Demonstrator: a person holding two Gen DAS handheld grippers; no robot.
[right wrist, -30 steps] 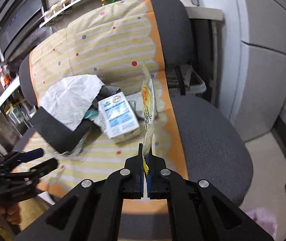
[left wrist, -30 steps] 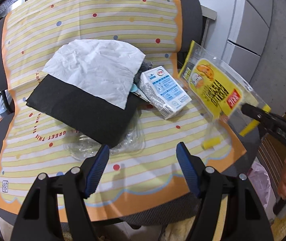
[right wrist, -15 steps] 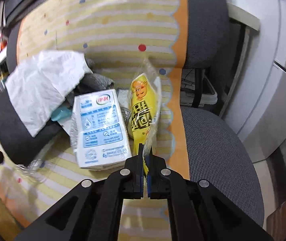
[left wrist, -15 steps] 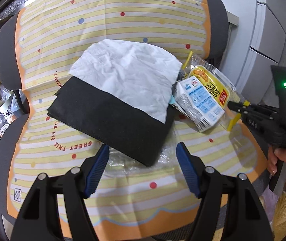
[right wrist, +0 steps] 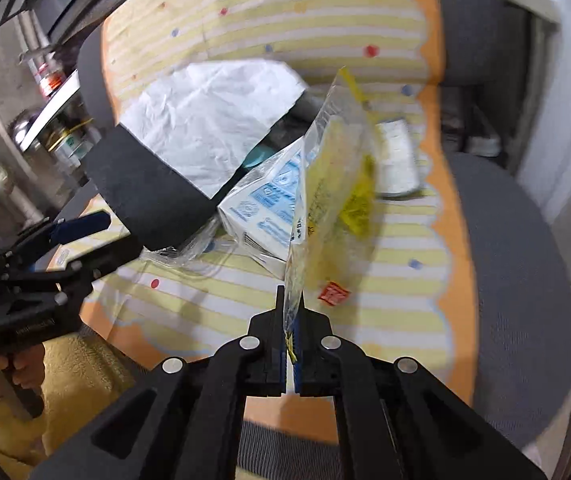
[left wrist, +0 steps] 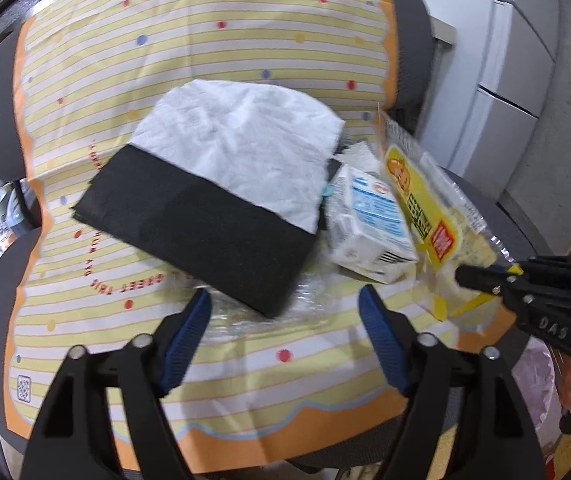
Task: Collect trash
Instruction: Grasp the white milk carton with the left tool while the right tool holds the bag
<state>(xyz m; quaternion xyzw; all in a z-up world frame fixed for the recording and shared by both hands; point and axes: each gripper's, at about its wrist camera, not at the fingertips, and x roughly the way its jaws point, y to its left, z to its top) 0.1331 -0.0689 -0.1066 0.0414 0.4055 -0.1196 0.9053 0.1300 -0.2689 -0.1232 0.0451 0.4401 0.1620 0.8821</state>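
Hidden: clear plastic wrap (left wrist: 245,312), largely covered by the black sheet (left wrist: 205,232) ahead of the left tool (left wrist: 285,316).
Left tool: opening, nothing between its jaws.
Right tool (right wrist: 290,300): clenched on the yellow snack wrapper (right wrist: 337,184), which blocks part of the milk carton (right wrist: 269,208).

The left gripper (left wrist: 285,312), its jaws opening with nothing between them, hovers over clear plastic (left wrist: 309,304) beside a black-and-white napkin (left wrist: 213,200), while the right gripper (left wrist: 461,274) pinches a yellow wrapper (left wrist: 425,204) beside a milk carton (left wrist: 369,224).

Left gripper (left wrist: 285,308): black angular plastic arms, blue ribbed pads (left wrist: 377,336), silver round screws at the joints. Right gripper (right wrist: 291,312): same black build, silver screws, thin blue pad edges; white embossed letters on its body at 4 o'clock in the left view. Fuzzy yellow sleeve (right wrist: 73,376).
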